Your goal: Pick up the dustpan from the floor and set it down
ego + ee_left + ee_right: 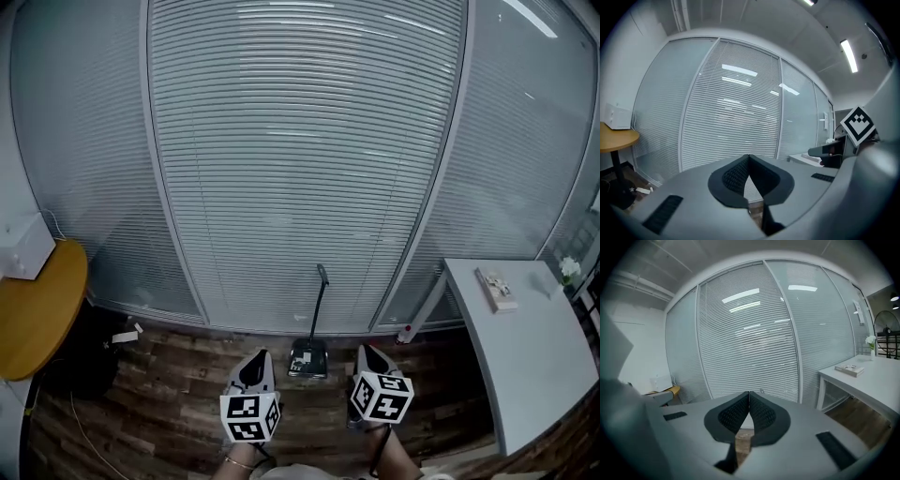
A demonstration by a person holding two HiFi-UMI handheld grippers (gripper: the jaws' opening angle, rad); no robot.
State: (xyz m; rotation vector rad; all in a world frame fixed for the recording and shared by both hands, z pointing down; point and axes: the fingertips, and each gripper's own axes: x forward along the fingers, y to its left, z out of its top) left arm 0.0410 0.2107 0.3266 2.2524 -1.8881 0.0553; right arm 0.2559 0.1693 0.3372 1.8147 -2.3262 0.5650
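The dustpan (308, 358) stands on the wooden floor (178, 394), hard against the foot of the blind-covered glass wall (300, 169), its long handle upright. The left claw (256, 361) and right claw (368, 356) sit either side of it, both clenched tip to tip, empty, neither touching the pan. The white tabletop (525, 366) hems the right edge; a round wooden tabletop (37, 305) bounds the left, with open floor between.

Dark dustpan (308, 358) sits on wooden floor (169, 394), pan low and flat, at foot of blind-covered glass wall (300, 169). Long thin black handle (319, 305) stands nearly upright, top tilted slightly right.
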